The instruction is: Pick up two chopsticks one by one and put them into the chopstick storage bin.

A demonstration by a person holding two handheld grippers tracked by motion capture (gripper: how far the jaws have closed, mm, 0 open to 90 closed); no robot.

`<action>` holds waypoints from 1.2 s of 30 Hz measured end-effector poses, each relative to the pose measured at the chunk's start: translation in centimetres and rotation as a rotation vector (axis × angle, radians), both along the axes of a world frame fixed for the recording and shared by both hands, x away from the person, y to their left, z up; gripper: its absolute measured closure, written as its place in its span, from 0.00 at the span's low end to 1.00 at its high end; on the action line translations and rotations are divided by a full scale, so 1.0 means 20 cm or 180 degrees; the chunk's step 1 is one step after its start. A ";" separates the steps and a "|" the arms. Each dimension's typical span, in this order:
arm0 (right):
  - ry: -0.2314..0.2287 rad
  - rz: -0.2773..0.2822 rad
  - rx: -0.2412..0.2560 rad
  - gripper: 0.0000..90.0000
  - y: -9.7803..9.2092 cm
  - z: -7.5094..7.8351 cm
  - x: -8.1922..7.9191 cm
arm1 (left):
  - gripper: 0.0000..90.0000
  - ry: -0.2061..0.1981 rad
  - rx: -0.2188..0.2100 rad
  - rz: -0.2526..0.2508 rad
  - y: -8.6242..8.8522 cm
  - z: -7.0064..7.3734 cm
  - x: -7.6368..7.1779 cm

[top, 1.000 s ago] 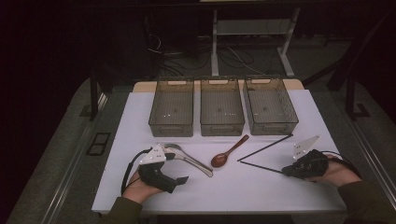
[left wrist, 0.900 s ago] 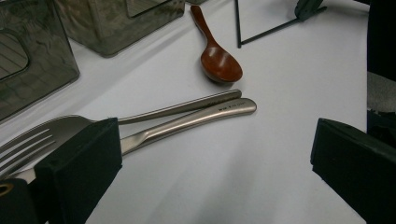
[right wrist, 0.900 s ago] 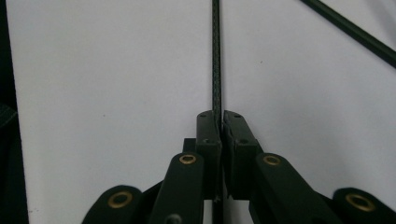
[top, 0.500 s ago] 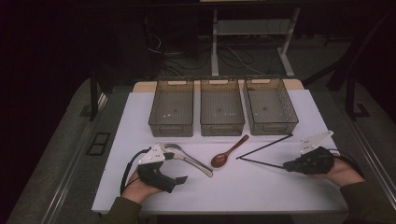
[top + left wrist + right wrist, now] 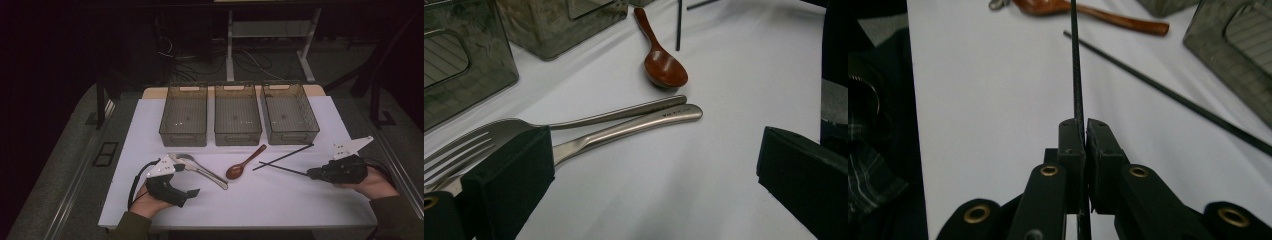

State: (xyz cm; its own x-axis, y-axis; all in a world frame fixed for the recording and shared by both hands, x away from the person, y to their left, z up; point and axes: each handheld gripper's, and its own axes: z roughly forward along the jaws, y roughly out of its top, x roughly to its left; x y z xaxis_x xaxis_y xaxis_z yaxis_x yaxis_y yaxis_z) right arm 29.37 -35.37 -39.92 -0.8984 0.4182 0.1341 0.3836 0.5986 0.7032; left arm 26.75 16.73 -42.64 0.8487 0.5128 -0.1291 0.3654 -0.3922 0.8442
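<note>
Rightward drifted right gripper [image 5: 311, 174], fingers clamping chopstick [image 5: 289, 170] near table edge [image 5: 360, 190].

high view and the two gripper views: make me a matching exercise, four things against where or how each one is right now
Things
1. wooden spoon
2. one black chopstick
3. right bin
4. left tool

States
A. open, by the metal fork and spoon
B. clamped in the right tool
C. loose on the white table, between the metal cutlery and the chopsticks
D. empty, at the far side of the table

Pairs: 1-C, 2-B, 3-D, 4-A
</note>
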 end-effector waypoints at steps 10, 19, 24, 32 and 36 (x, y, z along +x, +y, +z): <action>-0.0143 -0.0309 0.0186 0.94 0.09 0.08 0.03 | 0.01 0.0027 -0.0041 0.0051 0.01 -0.01 0.00; -0.0235 -0.0499 0.0280 0.94 0.25 0.17 0.10 | 0.01 0.0020 -0.0057 0.0056 0.00 -0.01 0.00; -0.0265 -0.0651 0.0265 0.94 0.40 0.21 0.16 | 0.01 -0.0007 -0.0027 0.0045 0.00 -0.01 0.01; -0.0334 -0.0719 0.0231 0.94 0.63 0.27 0.26 | 0.01 -0.0050 -0.0035 0.0006 0.00 -0.01 0.01; -0.0349 -0.0746 0.0209 0.94 0.74 0.30 0.31 | 0.01 -0.0067 -0.0052 -0.0003 0.00 -0.01 0.01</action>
State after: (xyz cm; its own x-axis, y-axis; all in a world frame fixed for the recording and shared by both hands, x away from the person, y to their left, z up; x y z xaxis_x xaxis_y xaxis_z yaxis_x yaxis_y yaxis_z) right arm 35.59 -20.62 -34.01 -0.7887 0.6101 0.0750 0.4257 0.4541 0.7827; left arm 27.00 16.67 -42.88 0.8518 0.5100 -0.1197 0.3472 -0.3785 0.8580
